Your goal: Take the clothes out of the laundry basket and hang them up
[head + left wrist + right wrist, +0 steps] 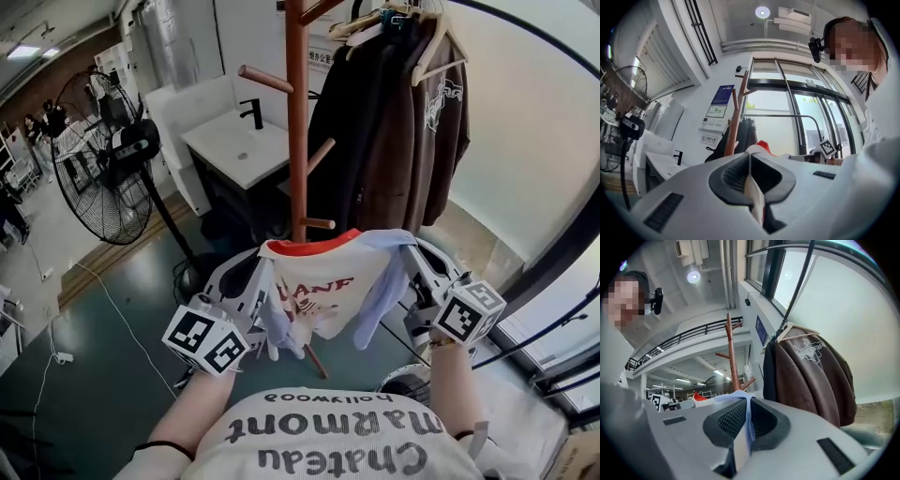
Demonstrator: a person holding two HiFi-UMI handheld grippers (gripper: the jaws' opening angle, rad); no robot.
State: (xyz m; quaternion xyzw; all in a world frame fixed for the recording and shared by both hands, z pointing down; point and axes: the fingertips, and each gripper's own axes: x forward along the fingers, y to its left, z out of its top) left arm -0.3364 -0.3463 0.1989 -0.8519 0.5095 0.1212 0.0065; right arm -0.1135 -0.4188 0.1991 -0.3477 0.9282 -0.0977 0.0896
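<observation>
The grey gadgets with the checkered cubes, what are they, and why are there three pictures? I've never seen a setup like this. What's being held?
They are hand-held grippers. A person works one two-jaw clamp in each hand, and the cubes are part of them. The head view comes from a camera on the person's head, looking down. The other two pictures come from cameras riding on the left gripper and the right gripper, each looking along its own jaws. Both grippers are shut on one cream T-shirt with a red collar and pale blue sleeves, spread between them in the air. Ahead are a wooden coat stand and brown jackets on hangers.
</observation>
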